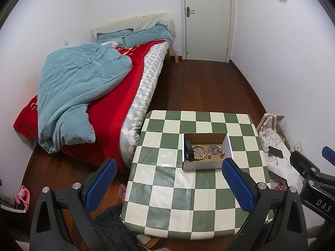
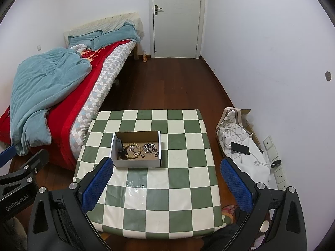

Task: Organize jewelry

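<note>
The left gripper [image 1: 168,185] sits closest to its camera, its 2 blue-padded jaws spread wide apart with nothing between them, held above the near part of a small table [image 1: 188,213] covered in green and cream checks. The right gripper [image 2: 166,185] is the same — jaws wide apart and empty, above the table's near half. In the left view, the right gripper's black body shows at the far right edge; in the right view, the left one shows at the far left.

Past the fingertips, near the middle of the table, stands an open cardboard box [image 1: 204,166] with white outer walls. All the jewelry is inside it: a black band [image 1: 188,149] leaning against the box's left wall, a wooden bead bracelet [image 1: 200,152] just beside it, a heap of silver chain [image 1: 215,149] toward the right, and 2 small dark rings [image 2: 149,156] on the box floor near the front.

On the floor to the right of the table, a phone [image 2: 240,148] lies on a white bag — a cable runs from it. Left of the table is a bed [image 1: 134,87] with a red cover and a rumpled blue blanket [image 1: 79,87]. Beyond, a small bottle [image 1: 177,56] stands on the wooden floor beside a closed white door [image 1: 207,18].
</note>
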A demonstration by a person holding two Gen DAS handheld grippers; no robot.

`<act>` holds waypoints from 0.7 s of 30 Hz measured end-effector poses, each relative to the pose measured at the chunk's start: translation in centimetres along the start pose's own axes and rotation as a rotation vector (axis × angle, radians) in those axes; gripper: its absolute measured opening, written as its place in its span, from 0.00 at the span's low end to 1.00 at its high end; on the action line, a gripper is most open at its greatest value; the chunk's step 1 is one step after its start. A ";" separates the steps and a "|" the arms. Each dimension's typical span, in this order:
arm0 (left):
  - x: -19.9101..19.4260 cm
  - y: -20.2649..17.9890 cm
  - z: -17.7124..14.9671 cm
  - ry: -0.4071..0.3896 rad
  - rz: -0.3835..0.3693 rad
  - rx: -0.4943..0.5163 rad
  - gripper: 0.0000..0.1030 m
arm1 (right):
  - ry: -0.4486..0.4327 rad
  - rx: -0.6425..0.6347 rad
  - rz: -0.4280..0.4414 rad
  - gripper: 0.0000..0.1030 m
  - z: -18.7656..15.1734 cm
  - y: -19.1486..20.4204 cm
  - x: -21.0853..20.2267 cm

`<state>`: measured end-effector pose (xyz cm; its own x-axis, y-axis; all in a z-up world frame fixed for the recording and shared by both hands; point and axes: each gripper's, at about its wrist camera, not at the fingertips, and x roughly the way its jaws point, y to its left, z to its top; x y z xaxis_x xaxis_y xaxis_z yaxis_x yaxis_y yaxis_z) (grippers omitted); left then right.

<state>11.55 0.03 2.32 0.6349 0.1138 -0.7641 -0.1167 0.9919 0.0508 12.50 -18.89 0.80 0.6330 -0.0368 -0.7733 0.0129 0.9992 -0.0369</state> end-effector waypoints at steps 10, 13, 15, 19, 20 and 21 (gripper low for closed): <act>-0.1 -0.1 0.0 0.002 -0.001 0.003 1.00 | 0.005 0.005 -0.004 1.00 0.7 -0.6 -0.2; -0.1 -0.1 0.0 0.000 -0.003 0.002 1.00 | 0.006 0.006 -0.004 1.00 0.7 -0.6 -0.2; -0.2 -0.1 -0.1 -0.001 -0.001 0.004 1.00 | 0.005 0.005 -0.007 1.00 0.7 -0.6 -0.2; -0.2 -0.1 -0.1 -0.002 -0.002 0.005 1.00 | 0.007 0.006 -0.006 1.00 0.7 -0.6 -0.1; -0.2 -0.1 -0.1 -0.002 -0.002 0.006 1.00 | 0.007 0.005 -0.007 1.00 0.6 -0.6 -0.1; -0.2 -0.1 -0.1 -0.002 -0.003 0.006 1.00 | 0.007 0.006 -0.008 1.00 0.5 -0.7 -0.1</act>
<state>11.30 -0.07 2.42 0.6365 0.1106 -0.7633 -0.1102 0.9926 0.0519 12.77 -19.53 1.22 0.6275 -0.0444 -0.7774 0.0222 0.9990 -0.0392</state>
